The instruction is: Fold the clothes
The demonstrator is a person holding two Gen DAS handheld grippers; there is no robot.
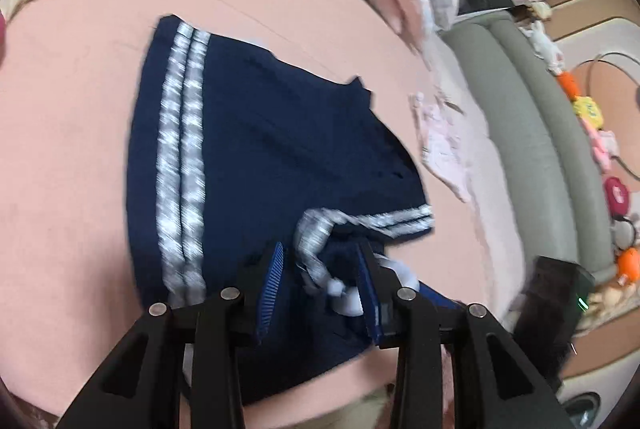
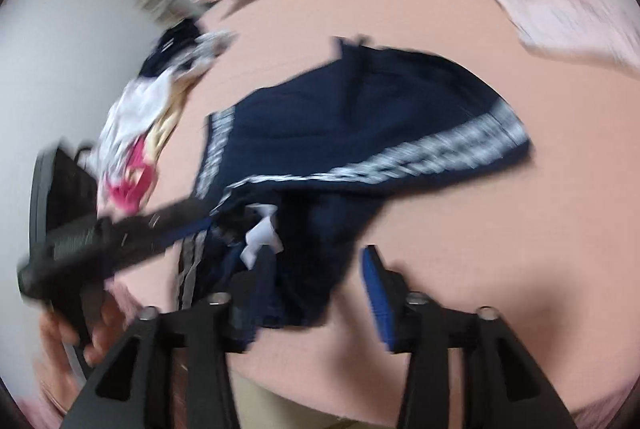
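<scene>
On the pink bed (image 1: 80,149), our left claw (image 1: 320,285) pinched the navy skirt's (image 1: 248,133) striped hem, mid-fold we judged; our right claw (image 2: 316,281) gaped wide, empty. Next: carry the hem across evenly.

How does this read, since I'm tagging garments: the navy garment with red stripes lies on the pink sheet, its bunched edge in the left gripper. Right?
Not quite: the stripes on the navy garment are white, not red, as the left wrist view shows. The rest holds: it lies on the pink sheet, its bunched edge in the left gripper.
</scene>
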